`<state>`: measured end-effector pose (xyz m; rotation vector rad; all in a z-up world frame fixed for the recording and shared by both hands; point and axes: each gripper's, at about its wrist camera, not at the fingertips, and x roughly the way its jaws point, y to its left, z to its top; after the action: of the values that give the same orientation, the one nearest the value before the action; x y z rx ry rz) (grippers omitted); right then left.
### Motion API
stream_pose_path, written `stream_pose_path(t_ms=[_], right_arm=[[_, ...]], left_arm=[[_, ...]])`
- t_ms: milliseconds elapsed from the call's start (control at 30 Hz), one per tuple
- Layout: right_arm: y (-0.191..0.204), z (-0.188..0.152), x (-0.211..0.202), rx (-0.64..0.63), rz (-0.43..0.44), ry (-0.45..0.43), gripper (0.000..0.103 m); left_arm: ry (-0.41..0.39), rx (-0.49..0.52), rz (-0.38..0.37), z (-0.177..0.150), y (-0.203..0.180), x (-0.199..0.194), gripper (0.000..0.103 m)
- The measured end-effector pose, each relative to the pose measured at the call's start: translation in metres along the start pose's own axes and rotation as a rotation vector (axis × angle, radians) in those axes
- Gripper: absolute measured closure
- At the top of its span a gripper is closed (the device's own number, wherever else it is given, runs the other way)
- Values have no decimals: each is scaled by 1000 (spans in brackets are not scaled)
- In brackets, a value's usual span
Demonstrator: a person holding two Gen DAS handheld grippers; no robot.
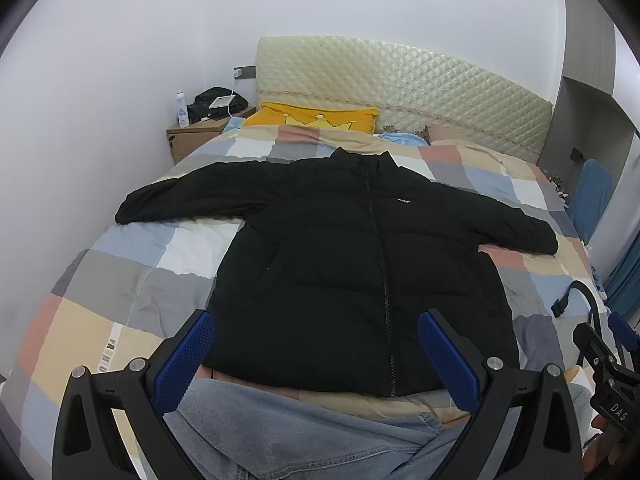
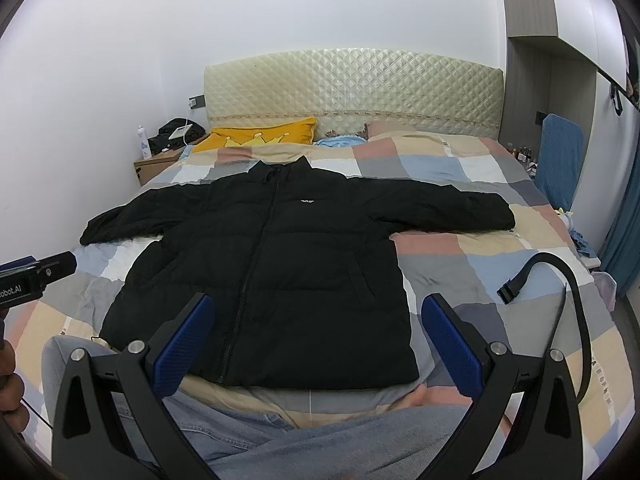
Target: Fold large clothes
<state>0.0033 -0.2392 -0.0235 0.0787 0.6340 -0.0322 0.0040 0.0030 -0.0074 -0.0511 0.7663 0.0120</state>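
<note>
A black puffer jacket (image 1: 340, 248) lies flat and zipped on the checkered bedspread (image 1: 132, 280), collar toward the headboard, both sleeves spread out sideways. It also shows in the right wrist view (image 2: 280, 256). My left gripper (image 1: 316, 356) is open and empty, hovering above the jacket's bottom hem. My right gripper (image 2: 318, 344) is open and empty, above the hem's right part. The right gripper's body shows at the left wrist view's right edge (image 1: 608, 364); the left gripper's body shows at the right wrist view's left edge (image 2: 32, 276).
Light blue jeans (image 1: 288, 432) lie at the bed's near edge under the grippers. A yellow pillow (image 1: 312, 116) and quilted headboard (image 1: 400, 88) are at the far end. A wooden nightstand (image 1: 192, 136) stands far left. A black strap (image 2: 560, 288) lies on the bed's right side.
</note>
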Motion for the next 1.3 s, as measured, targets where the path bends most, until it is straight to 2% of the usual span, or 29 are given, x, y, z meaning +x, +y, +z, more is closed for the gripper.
stream_pose_path(t_ms=[800,900,1067,1133,1200,1300], right_arm=[[0,2,1,8,19,2,0],[0,3,3,14,21,0,0],[-11,10,12,19,5,1,0],[-16,14,14,27,17,-10,0],[-24,19,12,56,62,-32,0],[-33,30,6,64,53,-78,0]], left_arm=[[-7,2,-12,-1,-3,-2,0],[-3,-1,-38,-3,-10,4,0],[2,32,-39,-1,-23,17,0],[-5,31,-67,4,-26,18,0],[-18,18,-130,11,-27,17,0],[-55,27,-150,23,-33,13,0]])
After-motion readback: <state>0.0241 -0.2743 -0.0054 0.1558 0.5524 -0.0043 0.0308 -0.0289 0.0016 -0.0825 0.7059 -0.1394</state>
